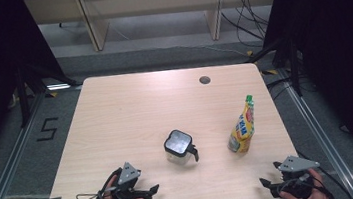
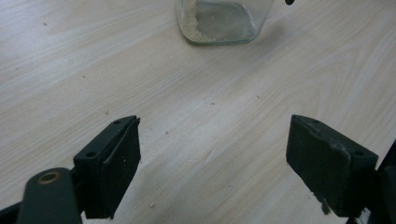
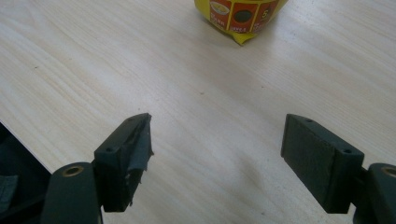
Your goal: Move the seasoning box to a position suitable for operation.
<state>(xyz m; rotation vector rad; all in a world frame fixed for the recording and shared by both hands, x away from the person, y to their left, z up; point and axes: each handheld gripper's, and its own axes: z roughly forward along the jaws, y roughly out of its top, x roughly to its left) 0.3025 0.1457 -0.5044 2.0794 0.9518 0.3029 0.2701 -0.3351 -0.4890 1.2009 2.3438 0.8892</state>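
High view shows nothing begun, as far as I can judge: the left gripper (image 1: 147, 192) and right gripper (image 1: 270, 185) sit at the pale wooden bench's (image 1: 130, 110) near edge, jaws spread wide and empty. Beyond the left gripper stands a square clear glass jar with a black collar (image 1: 178, 147), pale crumbs at its base; right of the jar, a yellow squeeze pouch with a green cap (image 1: 242, 128) stands upright, untouched.

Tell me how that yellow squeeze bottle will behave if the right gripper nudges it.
The yellow squeeze bottle stands tall on a narrow base and already appears to lean, so it would probably tip. Its glossy label may be slippery. The open right gripper is apart from it.
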